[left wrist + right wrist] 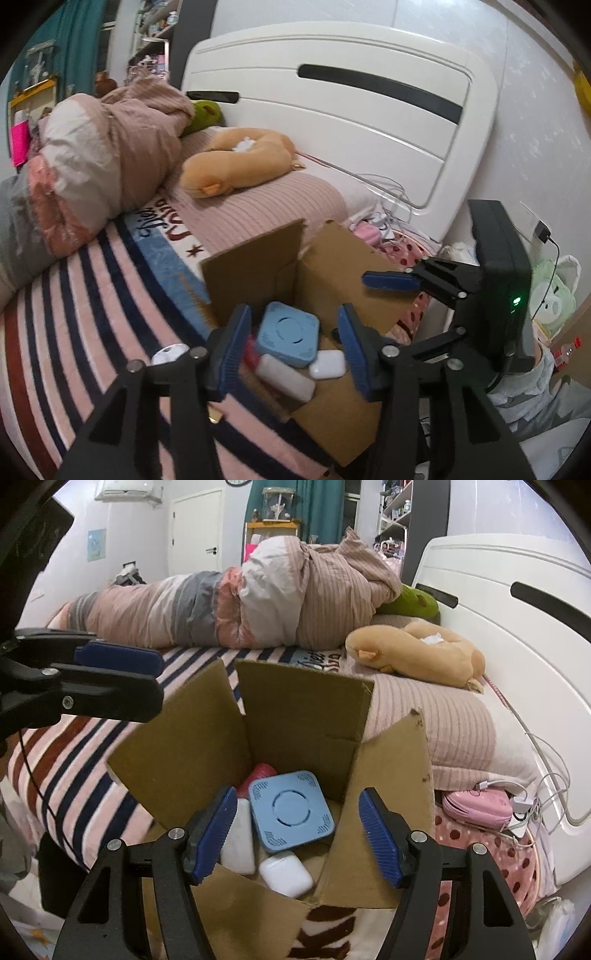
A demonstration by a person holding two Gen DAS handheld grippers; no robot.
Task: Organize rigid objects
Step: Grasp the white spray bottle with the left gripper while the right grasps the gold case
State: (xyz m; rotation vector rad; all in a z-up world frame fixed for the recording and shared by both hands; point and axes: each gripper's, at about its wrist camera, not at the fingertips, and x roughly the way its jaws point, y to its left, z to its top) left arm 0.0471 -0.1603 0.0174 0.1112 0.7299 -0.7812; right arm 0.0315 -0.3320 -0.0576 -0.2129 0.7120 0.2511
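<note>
With both my left tongs [291, 345] and right tongs [298, 836] released over the open brown cardboard box [306, 716] on the bed, I judge the light, stiff blue square plastic case [290, 810] inside best gripped across its flat edges.

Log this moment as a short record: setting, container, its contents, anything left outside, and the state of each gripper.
setting: striped blanket on a bed
container: cardboard box, flaps open
contents: blue square device, white earbud case, white bar-shaped item, red item partly hidden
outside: small white round object on the blanket beside the box
left gripper: open, empty, above the box
right gripper: open, empty, above the box
</note>
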